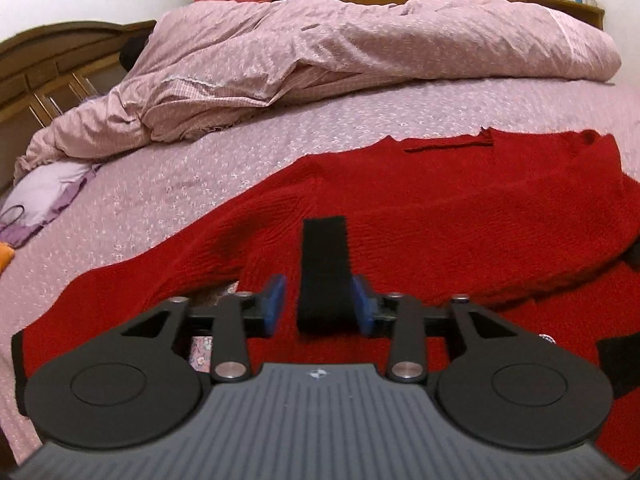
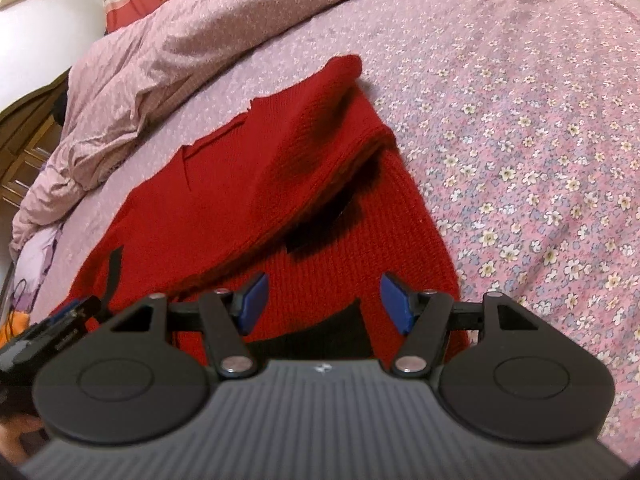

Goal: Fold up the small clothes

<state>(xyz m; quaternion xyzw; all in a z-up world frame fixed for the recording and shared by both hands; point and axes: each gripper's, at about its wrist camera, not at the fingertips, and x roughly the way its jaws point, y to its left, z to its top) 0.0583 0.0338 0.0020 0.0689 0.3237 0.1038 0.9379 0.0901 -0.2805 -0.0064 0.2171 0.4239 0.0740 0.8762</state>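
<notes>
On bed (image 1: 168,184), red knit garment (image 1: 440,208) lies spread, one side folded over so we get flat stack. Left claw (image 1: 320,304) partly open around black strap (image 1: 324,272), not pinching. Right claw (image 2: 320,304) wide, empty, over hem.

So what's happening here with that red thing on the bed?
A person is folding a red knitted sweater on a bed with a flowered sheet, using a hand-held claw in each hand. One part is already folded over the body. Both the left claw and the right claw hang open just above the knit, gripping nothing. A rumpled quilt lies behind.
</notes>
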